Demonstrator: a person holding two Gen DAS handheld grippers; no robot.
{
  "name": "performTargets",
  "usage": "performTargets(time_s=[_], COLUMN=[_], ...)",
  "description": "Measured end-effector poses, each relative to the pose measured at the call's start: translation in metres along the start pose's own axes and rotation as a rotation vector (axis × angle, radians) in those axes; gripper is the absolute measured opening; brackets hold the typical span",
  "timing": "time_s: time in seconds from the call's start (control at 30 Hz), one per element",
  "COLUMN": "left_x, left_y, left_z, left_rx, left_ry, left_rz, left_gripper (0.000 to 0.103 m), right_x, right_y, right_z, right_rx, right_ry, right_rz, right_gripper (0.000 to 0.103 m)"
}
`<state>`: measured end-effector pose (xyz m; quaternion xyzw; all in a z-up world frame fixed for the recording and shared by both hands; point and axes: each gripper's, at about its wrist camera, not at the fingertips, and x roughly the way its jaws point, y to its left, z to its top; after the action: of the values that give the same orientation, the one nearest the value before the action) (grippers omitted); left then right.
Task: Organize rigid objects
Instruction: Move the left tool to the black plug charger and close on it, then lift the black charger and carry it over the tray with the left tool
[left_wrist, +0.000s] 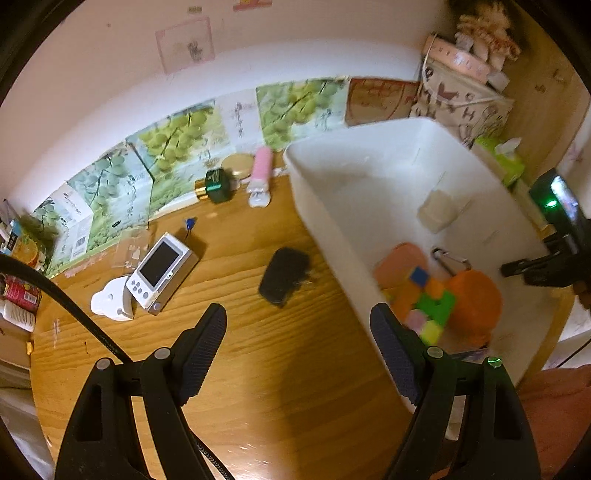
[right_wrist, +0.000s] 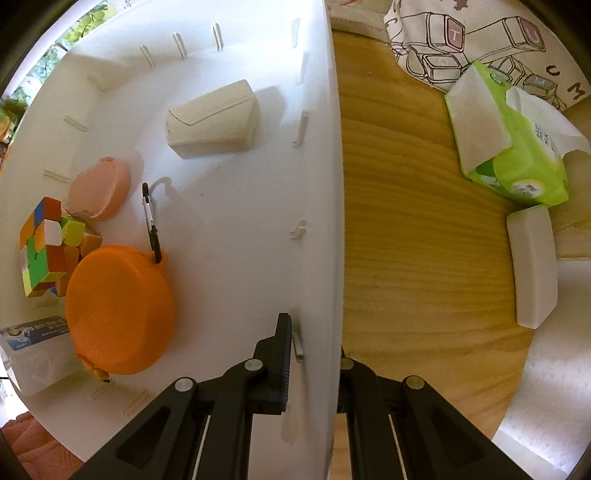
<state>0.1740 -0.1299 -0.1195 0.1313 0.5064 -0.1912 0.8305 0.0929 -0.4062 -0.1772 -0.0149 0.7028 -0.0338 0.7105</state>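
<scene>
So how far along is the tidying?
Done: the cube, orange case, pink case and beige box lie in the bin. In hand: the right tool clamps the bin wall; the left tool is open, empty. Left: black pouch, camera, bottle, pink tube.

- We see the bin (left_wrist: 369, 177) on the counter (left_wrist: 258, 369), right of the black case (left_wrist: 283, 276).
- Inside it we find the puzzle cube (right_wrist: 42, 245) beside the round pouch (right_wrist: 120, 310).
- Left of the case lies the handheld device (left_wrist: 162, 269).
</scene>
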Motion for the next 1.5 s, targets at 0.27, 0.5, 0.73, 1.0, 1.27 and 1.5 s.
performTargets(time_s=[0.27,0.5,0.73,1.0,1.27,1.5], left_x=[0.051,0.082,0.100,0.106,0.109,0.109], left_y=[0.016,0.013,0.007,0.006,0.009,0.006], left_z=[0.004,0.007,0.011,0.016,0.018,0.017], left_rx=[0.086,0.154,0.197,0.226,0.215,0.204], left_ry=[0.072,0.089,0.087,0.053,0.025,0.027], left_rz=[0.013,-0.010,-0.017,-0.024,-0.114,-0.130], left_gripper=[0.083,0.083,0.083,0.083,0.066,0.059], right_x=[0.007,0.008,0.009,0.011,0.011,0.012], right_y=[0.002,0.001,-0.003,-0.008,-0.009,-0.014], right_z=[0.007,0.016,0.024,0.028,0.029,0.029], right_rx=[0.021,0.042,0.050,0.058,0.058,0.060], right_ry=[0.021,0.036,0.051,0.059,0.060,0.058], right_rz=[-0.002,0.001,0.000,0.002,0.003,0.003], right_gripper=[0.008,0.008,0.008,0.008,0.008,0.008])
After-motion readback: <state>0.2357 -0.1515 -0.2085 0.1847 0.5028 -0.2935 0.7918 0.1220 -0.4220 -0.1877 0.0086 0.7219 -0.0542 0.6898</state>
